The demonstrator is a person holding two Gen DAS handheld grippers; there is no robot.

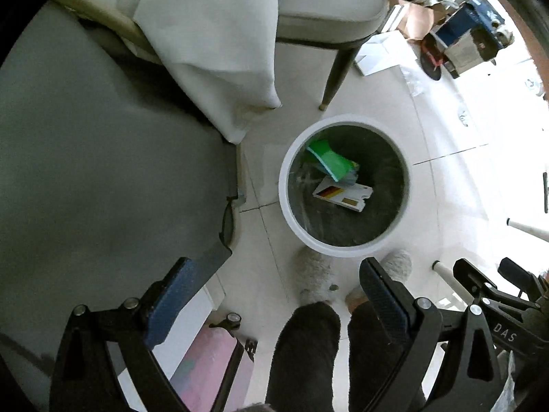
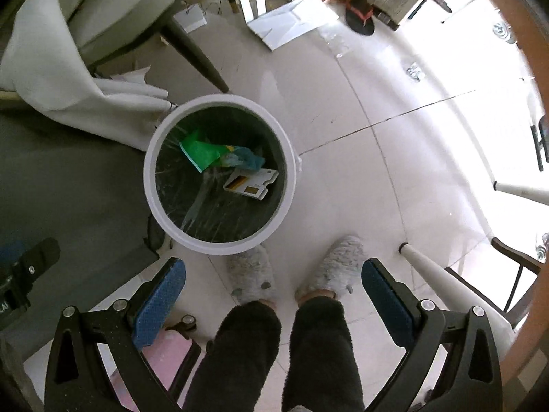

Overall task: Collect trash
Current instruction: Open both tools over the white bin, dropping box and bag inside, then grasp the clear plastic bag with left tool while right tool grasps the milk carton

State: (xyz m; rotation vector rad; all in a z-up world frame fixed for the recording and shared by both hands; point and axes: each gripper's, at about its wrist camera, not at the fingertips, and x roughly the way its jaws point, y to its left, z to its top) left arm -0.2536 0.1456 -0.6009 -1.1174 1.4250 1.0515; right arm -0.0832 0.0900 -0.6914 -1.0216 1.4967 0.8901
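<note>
The trash already collected is seen at the bottom of a round white bin (image 2: 219,175) standing on the tiled floor (image 2: 360,178): a crumpled green wrapper (image 2: 200,152), a bluish crinkled packet (image 2: 247,158) touching it, and a flat white card box (image 2: 250,182) with a striped print, all lying on a dark, glossy liner. From the right tool (image 2: 272,295) the bin lies ahead and to the left; from the left tool (image 1: 274,288) it lies straight ahead (image 1: 345,185), so the left tool is judged the better aligned with the opening, with both hanging above it. Both tools are spread wide with nothing between their blue, textured pads (image 1: 381,295), so no item is being carried. The flat box is laid with its long axis slanting across the bin floor. Grey fluffy slippers (image 2: 329,267) are planted just beside the bin's near rim. A draped white cloth (image 1: 212,41) hangs off the grey tabletop (image 1: 103,171) to the left, near the bin, and a chair (image 1: 329,10) with dark tapered legs stands beyond. A pink case (image 2: 164,360) is seen by the feet. Further loose paper (image 2: 295,17) lies well apart across the floor; whether it counts as trash cannot be told.
</note>
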